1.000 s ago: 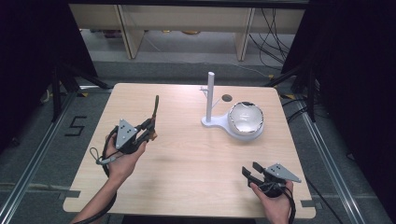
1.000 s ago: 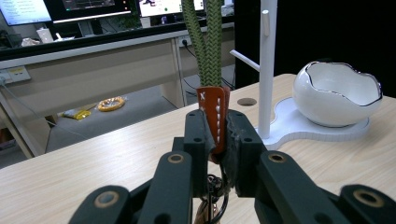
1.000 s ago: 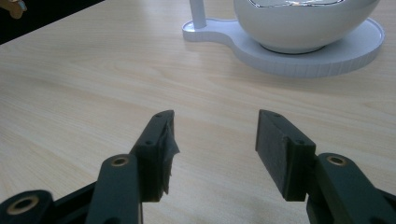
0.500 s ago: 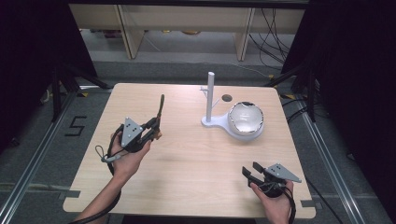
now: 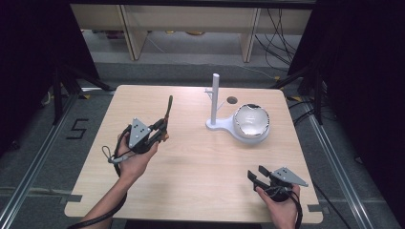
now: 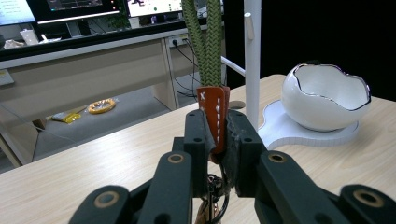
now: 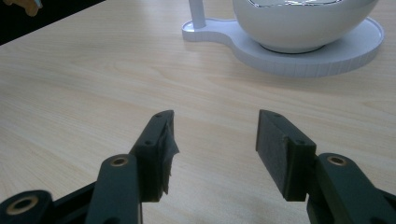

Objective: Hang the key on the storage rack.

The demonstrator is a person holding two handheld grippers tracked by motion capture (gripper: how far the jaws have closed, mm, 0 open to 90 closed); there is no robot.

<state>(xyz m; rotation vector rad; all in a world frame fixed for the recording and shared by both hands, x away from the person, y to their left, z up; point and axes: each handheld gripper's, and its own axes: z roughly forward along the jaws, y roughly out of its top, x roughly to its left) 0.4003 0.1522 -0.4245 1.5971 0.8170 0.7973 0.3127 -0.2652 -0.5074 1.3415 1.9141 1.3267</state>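
Your left claw (image 6: pixel 215 140) is clamped on the orange leather tab of a green braided strap (image 6: pixel 205 46), lifted above the table (image 5: pixel 191 162) left of the white peg stand (image 5: pixel 215 102). The white bowl (image 5: pixel 251 121) on the stand's base looks empty, though its bottom is hard to see. Your right claw (image 7: pixel 215 149) stands apart, holding nothing.
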